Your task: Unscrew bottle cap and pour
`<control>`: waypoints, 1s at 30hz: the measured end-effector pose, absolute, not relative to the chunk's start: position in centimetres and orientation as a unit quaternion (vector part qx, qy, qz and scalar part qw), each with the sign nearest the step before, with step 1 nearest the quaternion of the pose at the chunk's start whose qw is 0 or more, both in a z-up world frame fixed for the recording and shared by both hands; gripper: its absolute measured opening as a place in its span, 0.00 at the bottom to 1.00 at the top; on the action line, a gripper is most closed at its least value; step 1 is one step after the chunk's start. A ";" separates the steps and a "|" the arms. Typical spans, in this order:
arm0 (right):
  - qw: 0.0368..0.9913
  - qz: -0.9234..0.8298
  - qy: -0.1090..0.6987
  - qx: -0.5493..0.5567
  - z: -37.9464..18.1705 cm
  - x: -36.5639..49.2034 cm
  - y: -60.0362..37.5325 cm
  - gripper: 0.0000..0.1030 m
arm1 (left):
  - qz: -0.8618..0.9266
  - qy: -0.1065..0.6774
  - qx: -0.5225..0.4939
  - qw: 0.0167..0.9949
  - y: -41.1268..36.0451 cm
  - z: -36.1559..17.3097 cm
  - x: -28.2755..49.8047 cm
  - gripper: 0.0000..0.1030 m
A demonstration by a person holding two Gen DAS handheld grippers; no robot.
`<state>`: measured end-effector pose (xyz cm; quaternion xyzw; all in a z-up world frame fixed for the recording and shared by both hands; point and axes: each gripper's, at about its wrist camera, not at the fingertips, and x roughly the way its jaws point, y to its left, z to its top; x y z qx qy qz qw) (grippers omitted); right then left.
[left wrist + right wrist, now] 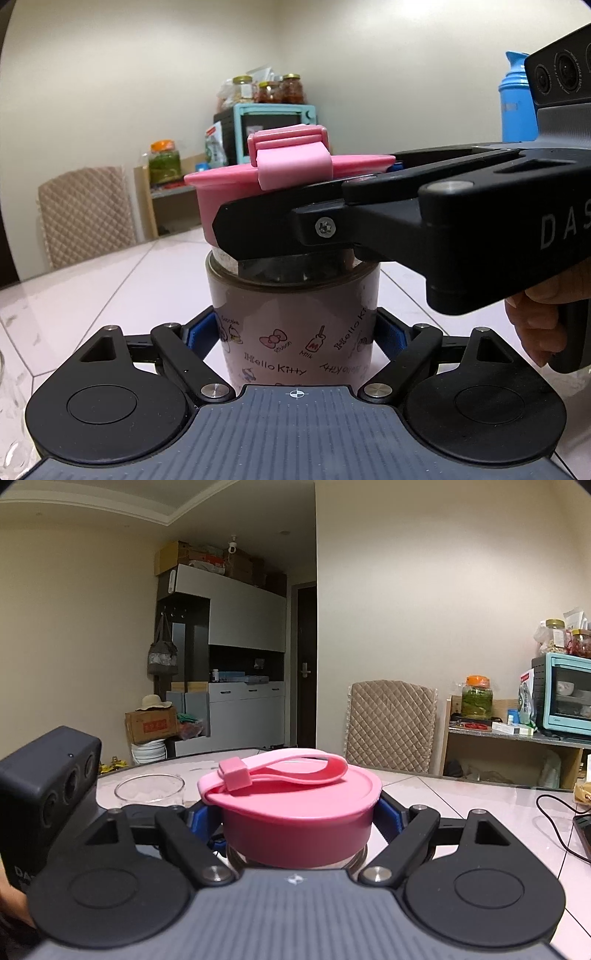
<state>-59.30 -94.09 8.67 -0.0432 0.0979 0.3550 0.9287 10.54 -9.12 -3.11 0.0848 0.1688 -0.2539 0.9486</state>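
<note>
A Hello Kitty bottle [291, 325] with a pale pink printed body stands upright on the table. My left gripper [293, 334] is shut on its body, blue pads pressed to both sides. Its pink cap [288, 173] with a pink strap sits tilted on the neck. My right gripper [369, 199] comes in from the right and is shut on the cap. In the right wrist view the pink cap [299, 812] fills the space between the blue pads of the right gripper [295, 818]. The glass neck [358, 860] shows just below the cap.
An empty clear glass [149, 790] stands on the white tiled table [480, 812] to the left beyond the bottle. A black cable [554, 823] and a dark device lie at the right edge. A padded chair [391, 727], a shelf with jars and a teal oven [561, 698] stand behind. A blue bottle [517, 103] stands behind the right gripper.
</note>
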 end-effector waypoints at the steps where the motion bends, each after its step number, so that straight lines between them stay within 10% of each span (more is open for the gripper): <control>1: 0.928 0.356 0.098 -0.042 8.7 -59.3 -94.1 0.82 | -0.254 0.169 0.085 0.949 -9.5 -3.1 10.0 0.87; 30: 0.909 0.410 0.074 -0.022 9.5 -58.0 -95.6 0.82 | -0.256 0.169 0.085 0.948 -24.8 -1.7 -7.6 0.87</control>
